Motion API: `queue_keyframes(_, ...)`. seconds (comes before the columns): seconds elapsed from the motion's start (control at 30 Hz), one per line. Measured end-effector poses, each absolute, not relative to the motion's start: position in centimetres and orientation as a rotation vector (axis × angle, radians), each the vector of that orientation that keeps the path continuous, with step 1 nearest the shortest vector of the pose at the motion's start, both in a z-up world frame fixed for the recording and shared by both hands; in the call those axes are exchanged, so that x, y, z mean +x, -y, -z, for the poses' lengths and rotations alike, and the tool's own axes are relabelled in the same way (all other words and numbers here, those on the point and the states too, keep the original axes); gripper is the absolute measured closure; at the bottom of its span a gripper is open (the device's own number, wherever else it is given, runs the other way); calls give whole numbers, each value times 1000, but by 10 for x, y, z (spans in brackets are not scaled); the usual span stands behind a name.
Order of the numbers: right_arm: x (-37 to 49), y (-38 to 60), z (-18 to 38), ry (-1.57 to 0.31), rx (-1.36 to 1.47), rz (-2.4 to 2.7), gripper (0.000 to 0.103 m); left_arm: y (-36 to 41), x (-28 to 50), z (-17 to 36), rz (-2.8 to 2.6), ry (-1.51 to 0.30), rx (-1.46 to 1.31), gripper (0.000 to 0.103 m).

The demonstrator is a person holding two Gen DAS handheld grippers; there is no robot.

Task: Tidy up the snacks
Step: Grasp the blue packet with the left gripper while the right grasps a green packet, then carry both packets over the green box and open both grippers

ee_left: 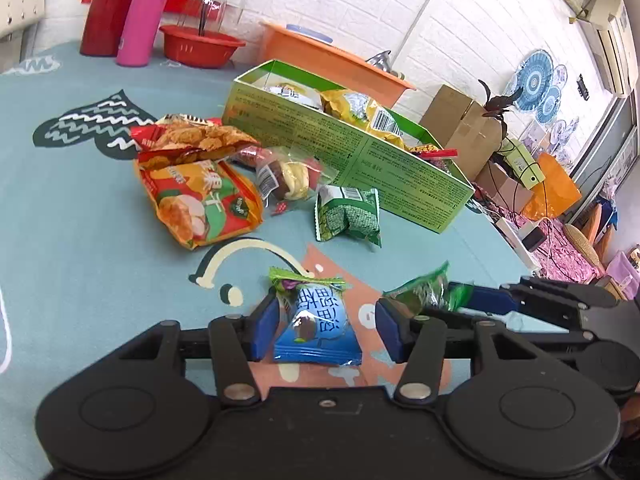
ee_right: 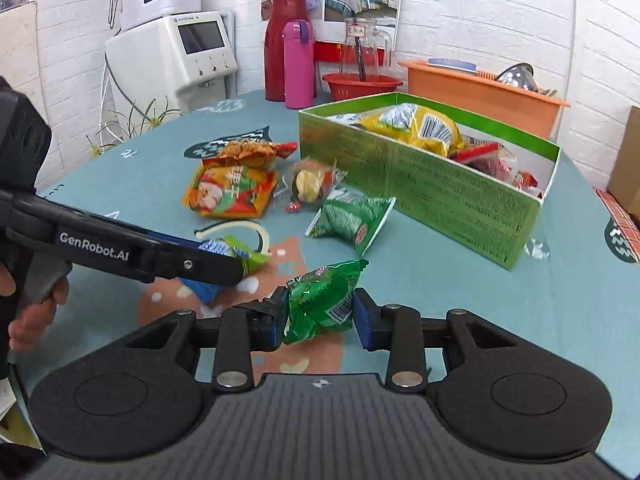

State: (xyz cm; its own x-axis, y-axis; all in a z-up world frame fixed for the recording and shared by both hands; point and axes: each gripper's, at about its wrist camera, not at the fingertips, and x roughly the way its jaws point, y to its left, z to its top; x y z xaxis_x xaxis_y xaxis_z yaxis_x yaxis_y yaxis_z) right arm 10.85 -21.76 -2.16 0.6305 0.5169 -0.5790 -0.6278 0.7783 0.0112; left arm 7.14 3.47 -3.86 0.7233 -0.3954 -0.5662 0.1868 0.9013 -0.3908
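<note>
A blue snack packet point(ee_left: 316, 326) lies on the teal tablecloth between the pads of my left gripper point(ee_left: 328, 330). The jaws stand wide, and the right pad is clear of the packet. My right gripper point(ee_right: 320, 320) is shut on a green packet point(ee_right: 320, 304), which shows in the left wrist view as a green packet point(ee_left: 424, 288) beside a blue finger point(ee_left: 490, 299). An open green box point(ee_right: 440, 196) holding several snacks stands behind. An orange packet point(ee_right: 230, 192), a clear-wrapped pastry point(ee_right: 310, 182) and a green pea packet point(ee_right: 348, 222) lie loose in front of it.
A red flask point(ee_right: 278, 52), pink bottle point(ee_right: 298, 64), red bowl point(ee_right: 360, 84), glass jug point(ee_right: 362, 46) and orange basin point(ee_right: 480, 88) line the far side. A hand point(ee_right: 36, 312) holds the left gripper's handle. The table's edge runs along the right.
</note>
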Motion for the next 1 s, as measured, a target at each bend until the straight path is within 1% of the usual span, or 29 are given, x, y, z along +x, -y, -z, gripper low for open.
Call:
queue_keyframes(0.1, 105, 220, 26, -594, -199, -647, 31, -33, 74, 39, 316, -697, -317, 11)
queue_keyframes(0.17, 105, 222, 27, -596, -197, -637, 18, -31, 76, 39, 311, -697, -311, 11)
queue_keyframes(0.47, 102, 218, 30, -598, -197, -636, 17, -24, 76, 39, 319, -694, -282, 13)
queue_keyframes(0.57, 103, 215, 31, -598, -202, -644, 17, -25, 76, 40, 316, -690, -286, 20)
queue_keyframes(0.7, 103, 211, 31, -603, -200, -649, 18, -24, 76, 41, 317, -682, -278, 22)
queue_keyframes(0.77, 104, 209, 33, -611, -205, -650, 20, -24, 76, 42, 314, -674, -269, 24)
queue_keyframes(0.8, 104, 208, 33, -616, -206, -649, 23, -25, 75, 43, 320, -669, -275, 27)
queue_keyframes(0.83, 104, 207, 34, -619, -206, -652, 30, -26, 75, 44, 322, -667, -283, 28)
queue_keyframes(0.9, 104, 207, 34, -612, -208, -655, 32, -28, 75, 45, 323, -666, -303, 31)
queue_keyframes(0.93, 103, 207, 34, -608, -210, -658, 42, -29, 75, 44, 324, -664, -314, 32)
queue_keyframes(1.0, 104, 207, 33, -611, -212, -659, 43, -32, 74, 40, 326, -650, -342, 33)
